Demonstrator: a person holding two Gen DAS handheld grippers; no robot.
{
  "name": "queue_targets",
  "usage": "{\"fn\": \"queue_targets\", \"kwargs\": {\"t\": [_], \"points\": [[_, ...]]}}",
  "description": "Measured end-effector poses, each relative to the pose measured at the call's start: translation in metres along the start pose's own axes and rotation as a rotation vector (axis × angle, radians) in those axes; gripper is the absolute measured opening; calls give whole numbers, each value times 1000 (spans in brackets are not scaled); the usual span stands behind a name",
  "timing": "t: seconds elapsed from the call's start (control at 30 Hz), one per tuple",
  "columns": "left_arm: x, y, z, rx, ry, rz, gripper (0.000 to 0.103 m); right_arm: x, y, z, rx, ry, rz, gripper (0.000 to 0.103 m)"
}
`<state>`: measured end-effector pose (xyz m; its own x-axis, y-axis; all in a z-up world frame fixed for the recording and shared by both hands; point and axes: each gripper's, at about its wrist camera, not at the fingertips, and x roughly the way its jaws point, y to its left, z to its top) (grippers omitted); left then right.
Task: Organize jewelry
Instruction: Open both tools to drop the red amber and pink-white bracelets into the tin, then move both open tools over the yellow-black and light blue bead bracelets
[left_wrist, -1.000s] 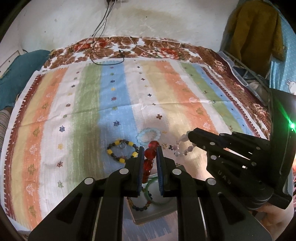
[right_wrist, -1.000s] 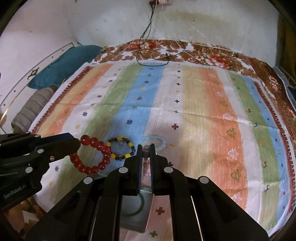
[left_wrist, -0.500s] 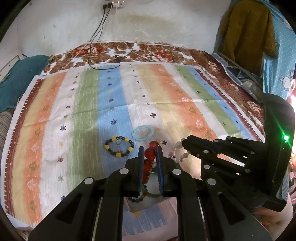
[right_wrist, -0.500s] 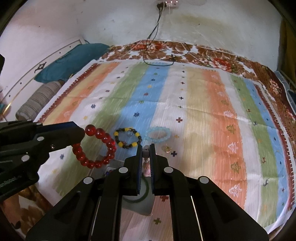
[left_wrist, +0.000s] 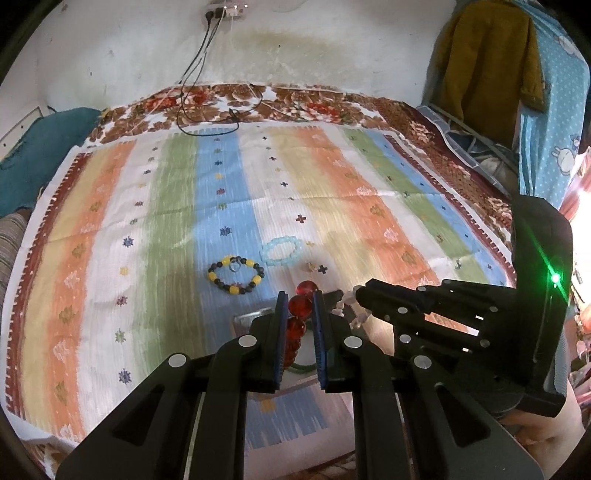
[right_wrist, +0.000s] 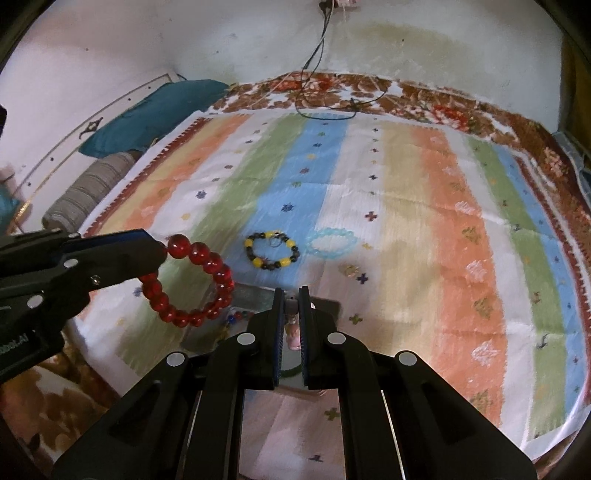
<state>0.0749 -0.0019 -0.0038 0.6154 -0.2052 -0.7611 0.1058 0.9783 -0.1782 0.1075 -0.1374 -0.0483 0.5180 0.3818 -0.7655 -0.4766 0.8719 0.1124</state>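
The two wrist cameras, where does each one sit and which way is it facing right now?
Left wrist: on the left gripper, looking forward over the striped sheet toward the wall; its jaws clamp the red bracelet; the right gripper shows at right.
Right wrist: on the right gripper, facing the same way, shut on a pale bracelet; the left gripper shows at left.
Shared: red bracelet, yellow-black bracelet, blue bracelet, tray.
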Motion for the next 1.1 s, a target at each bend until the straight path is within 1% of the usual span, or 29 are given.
{"fn": "queue_targets", "kwargs": {"t": [0.1,0.13,0.2,0.37,0.4,0.43,0.47,0.5,0.53,0.63,0.77,0.83,0.87,0.9,1.0,1.1], "points": [[3,5,-3,-27,18,31,13,2,-2,1,-5,3,-46,9],[3,8,-2,-36,18,51,13,3,-3,1,-6,5,-61,22],[3,14,0,-54,18,63,13,4,-5,2,6,0,-72,51],[3,29,6,-104,15,77,19,10,-9,8,8,14,-72,51],[4,32,6,-112,15,78,23,12,-10,10,9,19,-74,51],[6,35,8,-123,19,81,30,14,-12,12,12,22,-78,52],[8,39,9,-135,27,84,34,16,-13,14,14,24,-81,54],[12,41,11,-142,35,88,40,19,-16,17,18,27,-87,58],[15,44,12,-147,44,96,44,22,-17,20,21,29,-92,60],[31,56,20,-174,83,119,49,30,-25,28,44,35,-108,64],[53,69,26,-209,136,140,56,39,-34,34,69,47,-94,65],[62,73,27,-209,157,160,61,44,-36,36,78,56,-92,72],[67,75,28,-209,167,165,62,45,-37,37,82,59,-92,73],[71,77,28,-210,174,166,65,46,-38,38,91,63,-93,74],[86,85,31,-225,203,170,67,56,-46,41,139,89,-70,76],[99,88,31,-233,232,166,67,68,-52,44,155,110,-54,76]]}}
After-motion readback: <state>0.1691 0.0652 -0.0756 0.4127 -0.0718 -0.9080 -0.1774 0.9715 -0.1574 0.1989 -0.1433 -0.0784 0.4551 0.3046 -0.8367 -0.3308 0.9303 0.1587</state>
